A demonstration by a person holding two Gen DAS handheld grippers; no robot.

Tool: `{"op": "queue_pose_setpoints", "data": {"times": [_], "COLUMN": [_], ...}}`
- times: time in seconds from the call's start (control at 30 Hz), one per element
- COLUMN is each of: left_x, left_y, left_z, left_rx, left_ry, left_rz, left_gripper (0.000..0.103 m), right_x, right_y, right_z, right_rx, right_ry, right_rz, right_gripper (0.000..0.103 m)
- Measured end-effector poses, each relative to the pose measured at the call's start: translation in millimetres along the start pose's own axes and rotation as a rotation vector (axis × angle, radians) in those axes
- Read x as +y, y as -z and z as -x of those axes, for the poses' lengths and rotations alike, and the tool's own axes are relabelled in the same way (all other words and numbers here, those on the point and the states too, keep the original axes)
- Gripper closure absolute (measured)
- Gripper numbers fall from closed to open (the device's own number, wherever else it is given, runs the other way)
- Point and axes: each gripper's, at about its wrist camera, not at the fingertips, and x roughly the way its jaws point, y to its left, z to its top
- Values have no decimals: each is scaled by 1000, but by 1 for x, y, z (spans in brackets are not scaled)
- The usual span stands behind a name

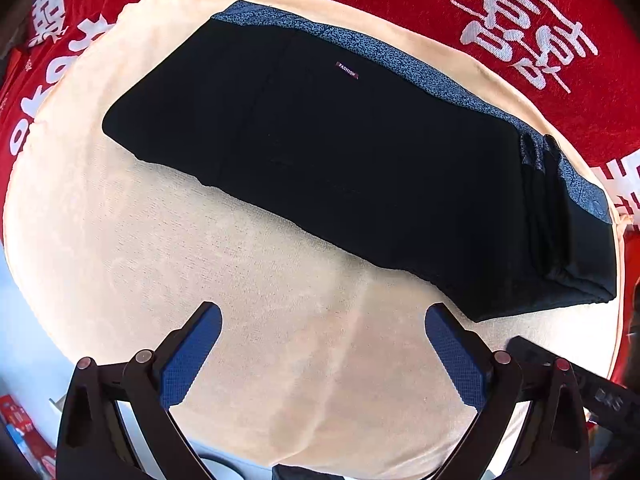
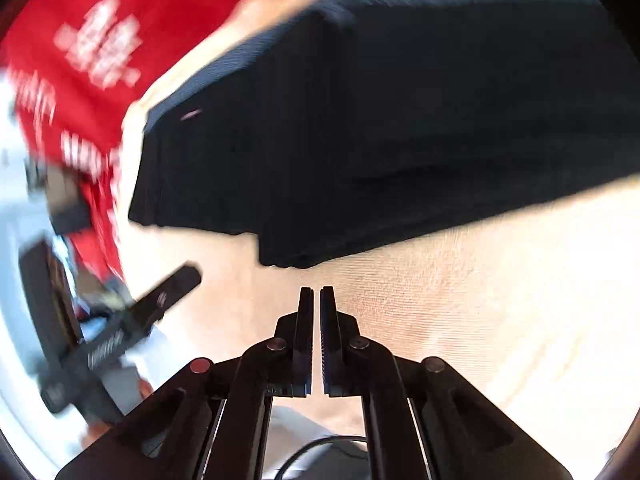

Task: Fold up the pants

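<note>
Black pants (image 1: 320, 152) lie folded into a long flat bundle on a cream towel (image 1: 240, 280), with a blue patterned waistband (image 1: 400, 60) along the far edge and a small label on top. My left gripper (image 1: 322, 314) hangs open above the bare towel, just short of the bundle's near edge, nothing between its blue pads. In the blurred right wrist view the same pants (image 2: 380, 120) fill the upper half. My right gripper (image 2: 317, 290) is shut with nothing in it, a little short of the near corner of the pants. The left gripper (image 2: 176, 284) shows at the left there.
A red cloth with white characters (image 1: 520, 32) covers the surface around the cream towel. The right gripper's black body (image 1: 592, 384) pokes in at the lower right of the left wrist view. Small red and blue packets (image 1: 20, 428) lie at the far lower left.
</note>
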Motion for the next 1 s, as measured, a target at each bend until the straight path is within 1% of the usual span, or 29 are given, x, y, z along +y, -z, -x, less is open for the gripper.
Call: {"op": "queue_pose_setpoints", "data": {"times": [0.07,0.13,0.17,0.2,0.27,0.3,0.33,0.37,0.43,0.5,0.57,0.67,0.8,1.0], "left_x": [0,2,3,3,4,5,6,7,9,12,13,15,15,15], "left_y": [-2,-2,-2,-2,-3,-3,-3,-3,-4,-5,-7,-8,-14,-23], "left_z": [0,-2,-2,-4,-4,-3,-3,-2,-2,-4,-6,-7,-10,-10], "left_rx": [-7,-4,-1,0,0,-1,-3,-3,-2,2,7,3,2,0], "left_ry": [0,-2,-3,-5,-6,-7,-7,-6,-5,-7,-7,-6,-10,-28], "left_rz": [-2,-1,2,6,12,14,15,16,18,23,28,34,27,11], "left_gripper": [1,1,1,1,1,1,1,1,1,1,1,1,1,1], "right_x": [11,14,13,11,5,-3,-8,-10,-2,4,8,17,31,46], "right_y": [-13,-34,-43,-52,-66,-65,-61,-53,-41,-32,-27,-20,-17,-24], "right_z": [20,28,29,27,11,4,-1,-2,1,2,1,1,-3,-11], "right_rx": [-86,-152,-171,-177,-125,-89,-68,-72,-85,-70,-40,-31,-20,-18], "right_ry": [85,155,173,183,237,256,250,243,254,263,245,241,222,216], "right_rz": [100,145,154,159,138,102,65,42,75,101,116,151,184,211], "right_gripper": [88,54,51,51,51,51,51,51,51,51,49,49,49,49]}}
